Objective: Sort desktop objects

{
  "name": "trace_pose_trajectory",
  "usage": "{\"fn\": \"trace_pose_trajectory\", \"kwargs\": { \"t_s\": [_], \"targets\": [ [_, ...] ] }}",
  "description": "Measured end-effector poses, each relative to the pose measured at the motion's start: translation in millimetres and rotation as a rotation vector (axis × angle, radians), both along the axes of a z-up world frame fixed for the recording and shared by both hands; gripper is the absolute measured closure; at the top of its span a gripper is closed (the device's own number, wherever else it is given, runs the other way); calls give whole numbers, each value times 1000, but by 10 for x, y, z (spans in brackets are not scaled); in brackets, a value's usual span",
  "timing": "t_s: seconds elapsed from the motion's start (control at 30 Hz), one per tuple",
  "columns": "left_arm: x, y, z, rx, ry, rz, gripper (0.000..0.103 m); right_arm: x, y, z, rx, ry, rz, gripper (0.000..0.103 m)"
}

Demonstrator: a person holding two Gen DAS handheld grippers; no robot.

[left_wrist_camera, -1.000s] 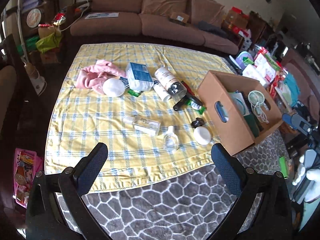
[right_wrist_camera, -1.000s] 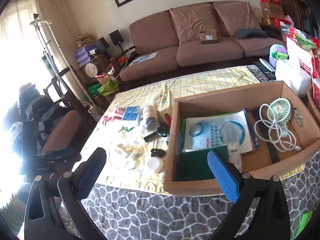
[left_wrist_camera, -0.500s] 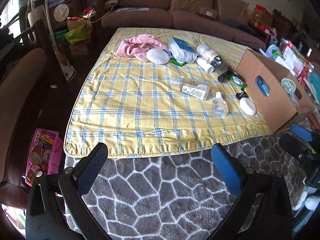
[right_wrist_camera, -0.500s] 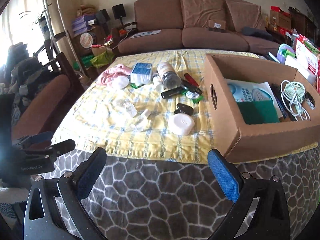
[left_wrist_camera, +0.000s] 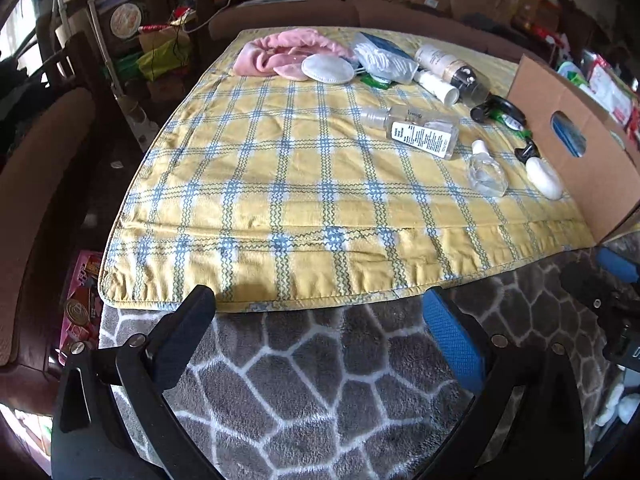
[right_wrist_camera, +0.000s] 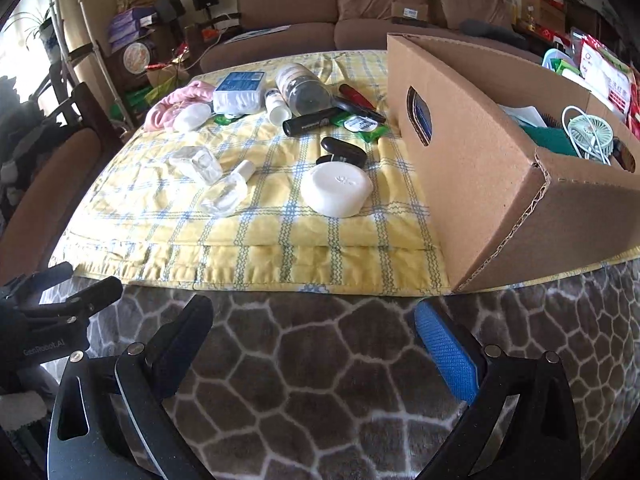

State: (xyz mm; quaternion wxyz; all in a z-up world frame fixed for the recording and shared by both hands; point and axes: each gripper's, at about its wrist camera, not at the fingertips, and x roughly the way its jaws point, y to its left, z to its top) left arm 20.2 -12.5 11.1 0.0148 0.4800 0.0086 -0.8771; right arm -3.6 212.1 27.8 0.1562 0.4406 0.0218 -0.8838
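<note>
Hovering empty: left gripper (left_wrist_camera: pixel 316 320) and right gripper (right_wrist_camera: pixel 312 320), jaws spread.
Risk: round white plastic jar (right_wrist_camera: pixel 336 194) rolling; clear glass bottles (right_wrist_camera: pixel 196 164) slipping off yellow plaid cloth (right_wrist_camera: pixel 256 248).

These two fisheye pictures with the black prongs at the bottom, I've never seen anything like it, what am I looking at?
No robot here: a person carries two hand-held tools, each with a camera looking forward along its two fingers. One picture comes from the left gripper, the other from the right gripper. Both are open and hold nothing, hovering over a grey patterned blanket.

Ahead lies a yellow checked cloth scattered with toiletries: a clear rectangular bottle, a round white jar, a pink fabric bundle, a black tube. To the right stands an open brown cardboard box already holding a pale green mini fan.
</note>
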Motion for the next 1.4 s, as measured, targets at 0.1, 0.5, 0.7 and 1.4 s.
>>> {"fn": "trace_pose_trajectory", "kwargs": {
  "t_s": [0.1,0.5,0.7,1.4],
  "targets": [
    [18,27,34,14,7,-5,0,11,74,-11,6,2,4,1],
    [100,276,12,14,10,49,0,-81,524,-16,50,2,-27,1],
    [57,400,4,-1,3,71,0,-215,753,26,62,-1,-52,1],
    [-19,748,-70,0,28,121,0,-315,1001,-77,121,5,-55,0]
  ]
}}
